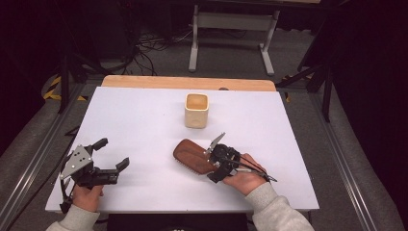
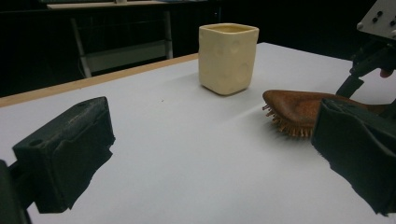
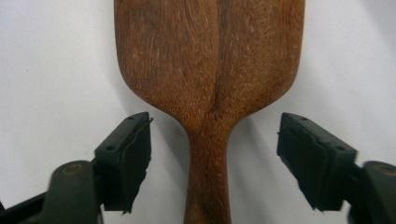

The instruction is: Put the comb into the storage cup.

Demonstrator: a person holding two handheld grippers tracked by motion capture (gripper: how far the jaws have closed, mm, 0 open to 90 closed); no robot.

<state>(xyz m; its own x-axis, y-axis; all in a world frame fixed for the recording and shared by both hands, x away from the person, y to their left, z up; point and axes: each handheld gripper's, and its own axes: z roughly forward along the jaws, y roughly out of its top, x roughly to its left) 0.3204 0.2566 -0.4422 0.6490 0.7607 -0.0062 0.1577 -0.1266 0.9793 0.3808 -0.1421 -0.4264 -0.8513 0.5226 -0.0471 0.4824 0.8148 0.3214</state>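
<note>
A wooden hairbrush point(image 1: 193, 156) lies bristles down on the white table point(image 1: 144, 120), near a cream cup point(image 1: 197, 110). The right gripper point(image 3: 214, 158) is open, its jaws on either side of the brush handle without touching it. The left gripper point(image 1: 114, 155) sits open, well apart at the table's left.

Wooden hairbrush point(image 1: 194, 156) lies bristles-down near the cream cup point(image 1: 197, 110), seemingly apart.

a white table point(image 1: 144, 125) carries a cream square cup point(image 1: 197, 110) and a wooden hairbrush point(image 1: 193, 156), bristles down
</note>
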